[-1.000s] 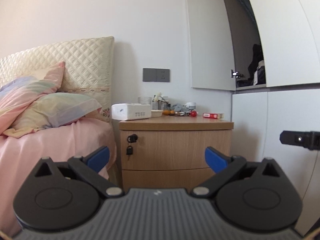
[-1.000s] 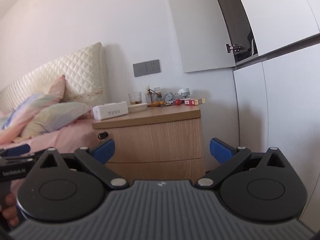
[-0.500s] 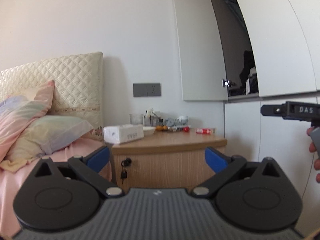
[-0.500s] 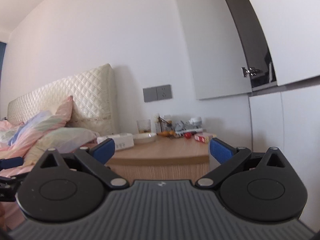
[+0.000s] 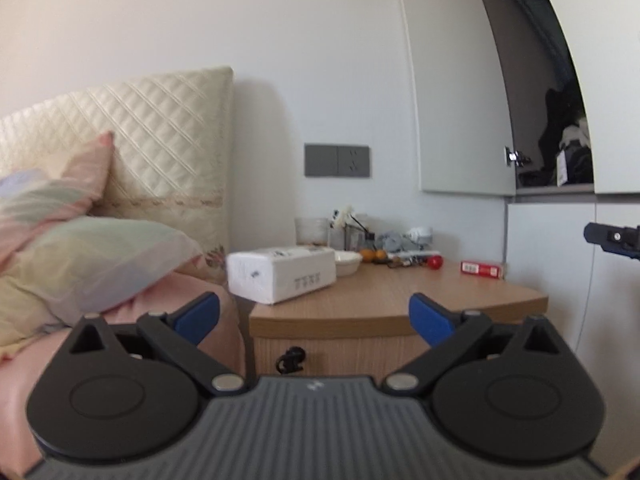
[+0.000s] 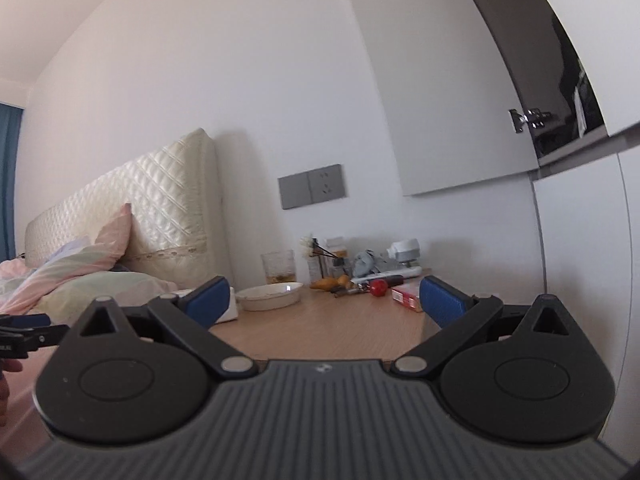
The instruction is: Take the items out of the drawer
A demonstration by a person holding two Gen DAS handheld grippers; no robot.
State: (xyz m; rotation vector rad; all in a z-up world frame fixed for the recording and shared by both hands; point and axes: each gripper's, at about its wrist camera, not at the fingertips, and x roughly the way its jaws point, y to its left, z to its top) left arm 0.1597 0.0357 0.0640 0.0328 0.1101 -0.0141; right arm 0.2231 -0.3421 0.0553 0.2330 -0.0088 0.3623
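Left gripper [image 5: 314, 314], black body, blue finger pads: jaws spread wide, holding nothing, raised in front of the nightstand.
Right gripper [image 6: 326, 300], same build: jaws spread wide, empty, level with the nightstand top; its tip also shows at the right edge of the left wrist view.
Light wooden nightstand [image 5: 400, 312], beside the bed: drawer front [image 5: 360, 354] just below the top, closed as far as can be seen, a small black key fob [image 5: 291, 358] hanging at its left end. Drawer contents not visible.
On the nightstand top:
- white rectangular tissue pack [image 5: 282, 274], front left corner;
- shallow white dish [image 6: 270, 296], just behind the tissue pack;
- clear drinking glass [image 6: 279, 267], near the wall;
- small red ball [image 6: 377, 287], among mixed clutter at the back;
- red and white flat box [image 5: 481, 269], right side.
Cream quilted headboard [image 5: 132, 144] with pastel striped pillows [image 5: 80, 256], left of the nightstand.
Grey wall socket plate [image 5: 337, 160], above the nightstand.
White wardrobe door [image 5: 456, 100], ajar, dark clothing inside.
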